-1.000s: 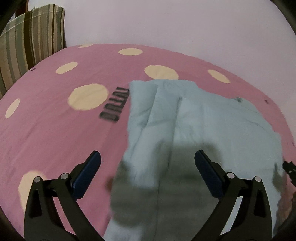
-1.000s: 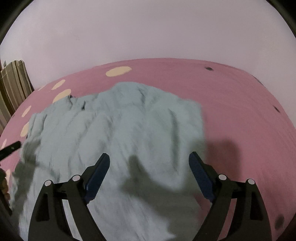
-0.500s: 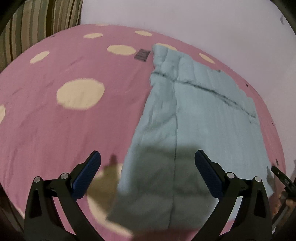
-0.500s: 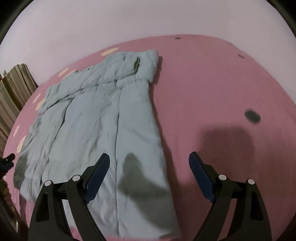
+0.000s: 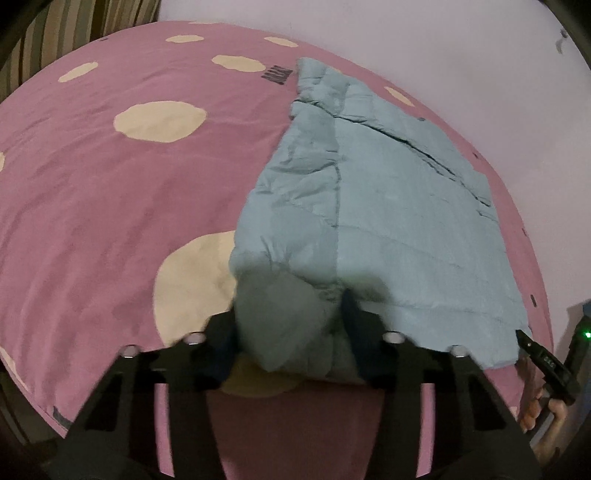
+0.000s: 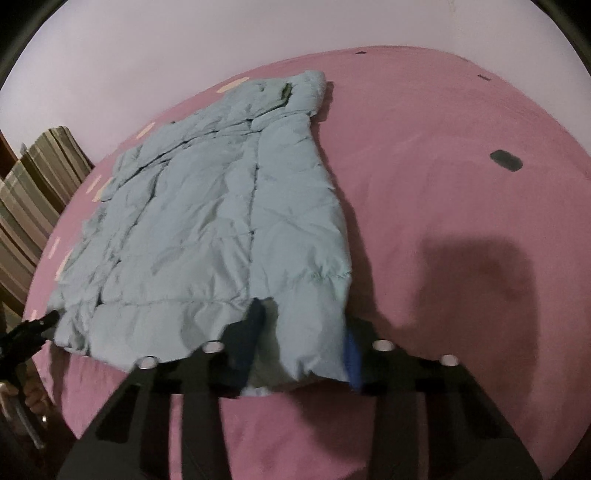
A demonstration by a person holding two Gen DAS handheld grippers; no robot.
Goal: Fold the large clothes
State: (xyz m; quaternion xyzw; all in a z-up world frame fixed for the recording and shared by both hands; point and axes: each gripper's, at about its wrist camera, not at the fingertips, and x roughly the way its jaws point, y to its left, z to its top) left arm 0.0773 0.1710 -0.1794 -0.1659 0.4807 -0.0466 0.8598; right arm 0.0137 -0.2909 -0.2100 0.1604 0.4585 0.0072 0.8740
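Pink bedding with cream oval spots (image 5: 92,206) is spread across the whole surface, backed by a pale, bare wall (image 5: 369,33). At about ten o'clock in both views a brown-and-cream striped cushion (image 6: 33,192) is seen at the edge of the bed. On the bedding a large pale-blue quilted padded jacket (image 5: 399,206) is laid flat, its length running from the near edge at six o'clock up toward twelve o'clock.

In the left wrist view the black left gripper (image 5: 291,332) is seen with its jaws just drawn in — a puffy near corner of the jacket is bunched between the pads and pressed by them. At four o'clock in that view the tip of the other tool and part of a hand (image 5: 543,413) are visible at the frame's edge.

In the right wrist view the black right gripper (image 6: 303,347) has likewise just been closed, and the jacket's other near corner is clamped between its blue-padded fingers (image 6: 352,365). A dark shadow (image 6: 476,288) is cast on the bedding at three o'clock.
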